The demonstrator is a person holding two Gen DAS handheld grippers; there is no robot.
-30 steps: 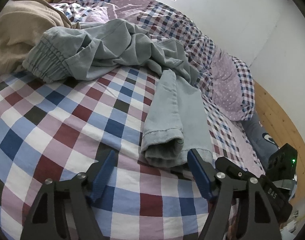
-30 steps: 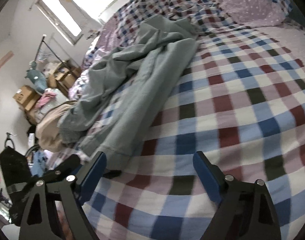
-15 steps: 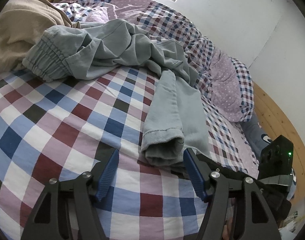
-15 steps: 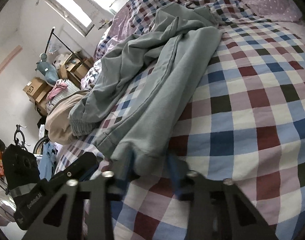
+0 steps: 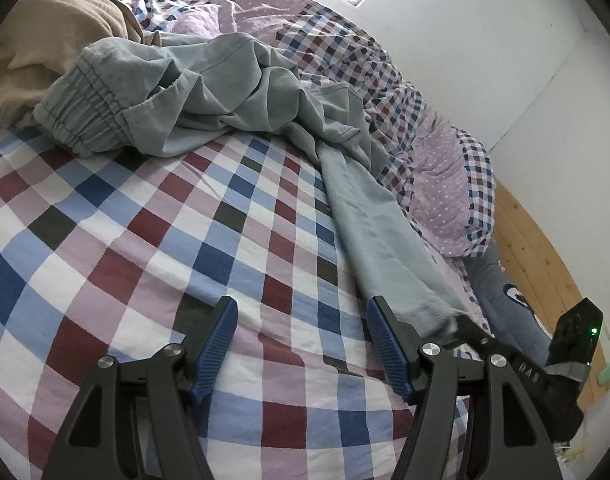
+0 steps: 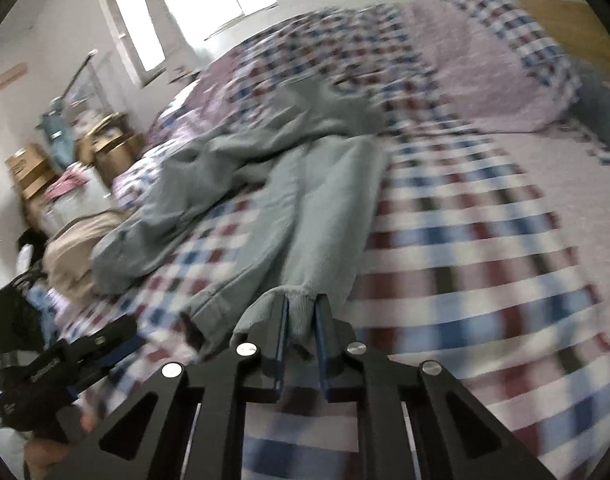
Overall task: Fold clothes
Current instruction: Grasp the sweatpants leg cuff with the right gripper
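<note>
Trousers (image 6: 321, 200) cuff pinched by right hand-held gripper (image 6: 299, 344); left hand-held gripper (image 5: 301, 344) spread.

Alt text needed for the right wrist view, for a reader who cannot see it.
The right tool is shut on the hem of one leg of grey-green trousers, which trail away across a checked bedspread. The picture is motion-blurred; a window and cardboard boxes show at the left.
</note>
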